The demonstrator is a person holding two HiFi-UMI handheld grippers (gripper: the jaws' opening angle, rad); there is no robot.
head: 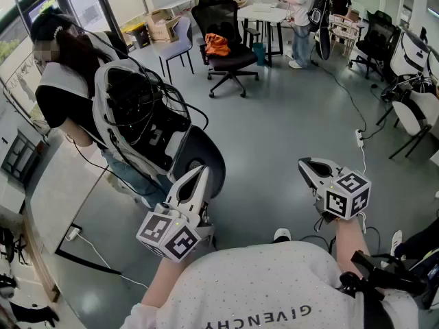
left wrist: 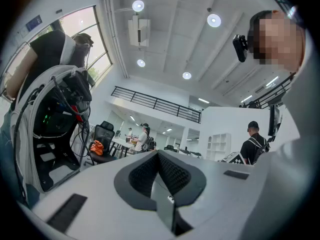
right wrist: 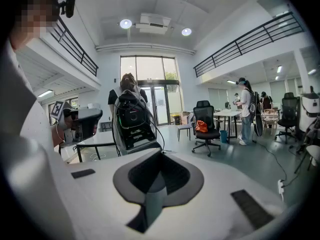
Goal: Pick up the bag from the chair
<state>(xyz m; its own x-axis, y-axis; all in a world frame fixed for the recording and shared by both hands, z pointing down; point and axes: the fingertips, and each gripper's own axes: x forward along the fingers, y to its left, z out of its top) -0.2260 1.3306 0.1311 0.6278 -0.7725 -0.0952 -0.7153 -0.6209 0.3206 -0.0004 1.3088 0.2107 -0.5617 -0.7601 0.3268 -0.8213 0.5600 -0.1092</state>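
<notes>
Two handheld claws were held out low in front of the person's chest, well apart. The left claw (head: 200,173) pointed forward, jaws pressed together, empty. The right claw (head: 306,163) matched it: jaws together, empty. Both forearms were bare.

Head view steeply downward; both tool views toward far chair (left wrist: 106,131) (right wrist: 204,113)
</notes>
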